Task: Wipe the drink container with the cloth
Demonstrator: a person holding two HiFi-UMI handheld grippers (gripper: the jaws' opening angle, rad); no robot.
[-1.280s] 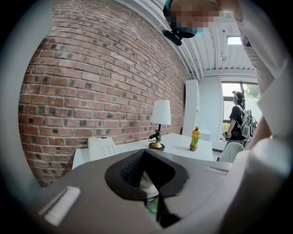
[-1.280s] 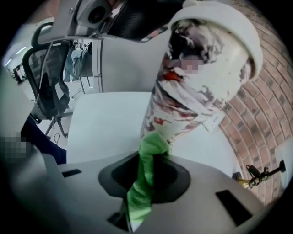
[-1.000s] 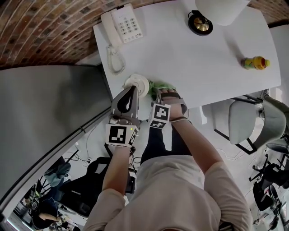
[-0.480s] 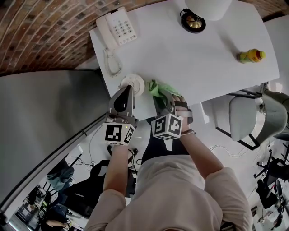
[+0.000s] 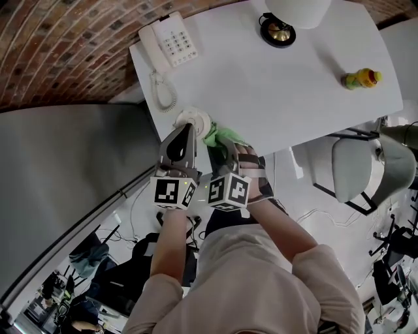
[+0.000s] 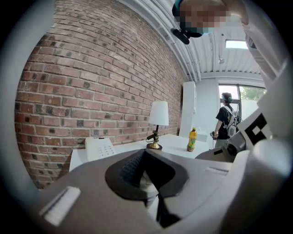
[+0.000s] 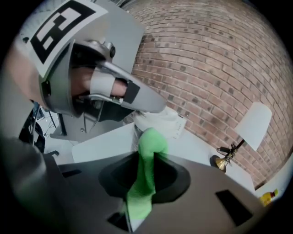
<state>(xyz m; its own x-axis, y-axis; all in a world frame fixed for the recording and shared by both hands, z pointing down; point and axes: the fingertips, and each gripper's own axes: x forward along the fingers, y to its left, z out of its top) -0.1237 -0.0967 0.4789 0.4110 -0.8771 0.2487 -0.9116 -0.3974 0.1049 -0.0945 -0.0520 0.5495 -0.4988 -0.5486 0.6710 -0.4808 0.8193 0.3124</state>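
Both the left claw and the right claw sit side by side over the 7 o'clock corner of the white desk. From that corner, a white telephone lies at 11 o'clock with its coiled cord trailing toward the claws. A lamp with a brass base stands at 1 o'clock, and a yellow bottle stands well apart at 3 o'clock. A brick wall runs along the desk's 10 o'clock side, and a grey chair is off the desk at 4 o'clock. Nothing stands between the claws and the corner.

The left claw is closed narrow on the white drink container, which stands upright on the desk. The right claw, at the container's 4 o'clock, is pinched tight on the green cloth. The cloth's free end rises out of the jaws and reaches the container's side. What the container holds cannot be seen.
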